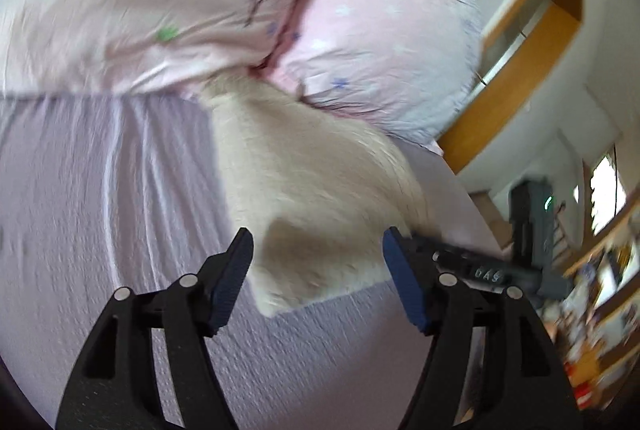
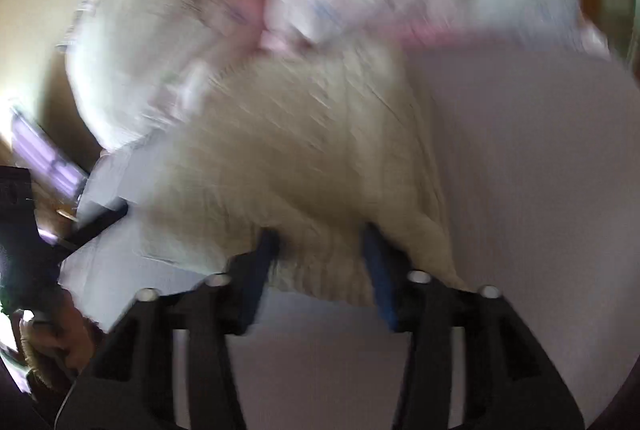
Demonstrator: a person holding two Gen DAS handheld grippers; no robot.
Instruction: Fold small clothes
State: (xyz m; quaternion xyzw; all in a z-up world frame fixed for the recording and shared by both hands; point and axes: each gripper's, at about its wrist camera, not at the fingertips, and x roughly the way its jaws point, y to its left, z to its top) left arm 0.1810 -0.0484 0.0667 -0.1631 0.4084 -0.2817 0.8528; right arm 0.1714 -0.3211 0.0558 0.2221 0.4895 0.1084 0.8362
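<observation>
Blurred by motion, the right claw [image 2: 320, 266] grips the cream knit garment's [image 2: 304, 150] hem, while the left claw [image 1: 318, 276] gapes wide above the lilac bed sheet [image 1: 100, 190].

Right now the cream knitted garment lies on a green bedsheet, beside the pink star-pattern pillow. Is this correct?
Not quite: the bedsheet is pale lilac, not green, as the left wrist view shows. The cream knitted garment does lie on it, beside the pink star-pattern pillow.

Your left gripper [image 1: 318, 272] points forward, its blue-padded jaws spread wide apart. Your right gripper [image 2: 320, 266] has its jaws partly apart; blur hides whether they grip. Your left hand [image 2: 60, 338] shows.
</observation>
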